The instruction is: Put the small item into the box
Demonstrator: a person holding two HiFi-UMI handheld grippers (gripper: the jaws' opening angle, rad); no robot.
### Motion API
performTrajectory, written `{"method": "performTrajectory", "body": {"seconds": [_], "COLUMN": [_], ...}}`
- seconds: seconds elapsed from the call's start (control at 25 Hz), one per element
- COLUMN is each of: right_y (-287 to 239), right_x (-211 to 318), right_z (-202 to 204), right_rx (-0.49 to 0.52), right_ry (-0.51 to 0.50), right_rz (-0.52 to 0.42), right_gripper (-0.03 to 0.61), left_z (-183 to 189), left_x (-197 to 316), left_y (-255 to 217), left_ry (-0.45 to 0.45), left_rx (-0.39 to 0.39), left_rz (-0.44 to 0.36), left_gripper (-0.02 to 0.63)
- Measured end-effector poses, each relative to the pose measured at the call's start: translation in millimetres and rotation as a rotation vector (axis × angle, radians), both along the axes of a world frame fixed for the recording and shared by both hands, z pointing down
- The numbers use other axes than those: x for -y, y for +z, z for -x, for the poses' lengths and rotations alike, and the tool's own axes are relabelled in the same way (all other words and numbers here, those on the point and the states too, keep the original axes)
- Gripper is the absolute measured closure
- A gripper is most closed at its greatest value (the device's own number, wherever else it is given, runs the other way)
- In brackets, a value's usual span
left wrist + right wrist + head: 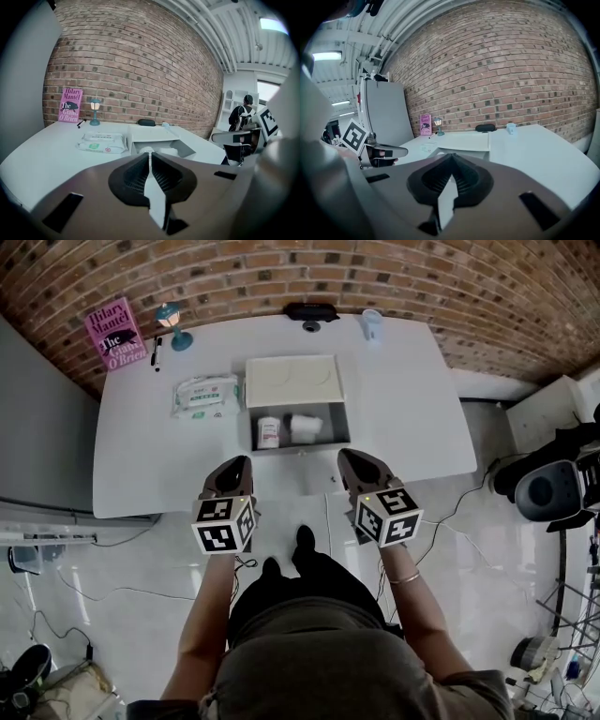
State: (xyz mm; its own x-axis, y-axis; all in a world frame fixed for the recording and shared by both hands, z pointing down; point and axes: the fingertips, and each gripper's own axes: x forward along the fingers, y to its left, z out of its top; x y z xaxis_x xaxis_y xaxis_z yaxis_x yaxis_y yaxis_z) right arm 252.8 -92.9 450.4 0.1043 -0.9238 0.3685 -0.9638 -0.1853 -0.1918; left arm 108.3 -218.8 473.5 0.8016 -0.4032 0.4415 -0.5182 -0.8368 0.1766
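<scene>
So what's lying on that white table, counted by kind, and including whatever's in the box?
Pink book: 1
Small lamp: 1
Black pen: 1
Pack of wipes: 1
Open white box: 1
Things inside it: 2, a small container and a white lump
Black case: 1
Pale cup: 1
Total: 9

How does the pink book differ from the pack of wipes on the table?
The pink book stands upright against the brick wall; the pack of wipes lies flat. The book is pink, the pack white with green print. Both rest on the white table, left of the box.
</scene>
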Motion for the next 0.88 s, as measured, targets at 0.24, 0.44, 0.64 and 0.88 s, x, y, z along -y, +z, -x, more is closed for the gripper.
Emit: {"method": "performTrajectory", "body": {"seconds": [0.24, 0.44, 0.64, 0.88], "right_y": [5.7, 8.3, 9.7, 10.6], "right_x": [-9.2, -13.0, -12.3, -11.0], "right_z": [-1.9, -4.8, -5.3, -4.8], "right_rx": [-0.007, 0.03, 0.063, 0.055], "right_ry": [0.028, 0.049, 0.062, 0.06], "right_rz": [0.01, 0.0, -0.009, -0.007], "right_gripper": [0.577, 0.577, 0.577, 0.577], "left_z": [-5.1, -5.3, -3.7, -2.1], "left_x": [-3.0, -3.6, -3.0, -1.4], "left_y": [-0.2, -0.5, -0.6, -0.3], "left_ry": [0.015, 0.014, 0.01, 0.003], "left_rx": [-0.003, -0.003, -0.002, 0.0], "left_rz": [-0.001, -0.001, -0.001, 0.001], "left_gripper": [0.58, 0.58, 0.58, 0.58]}}
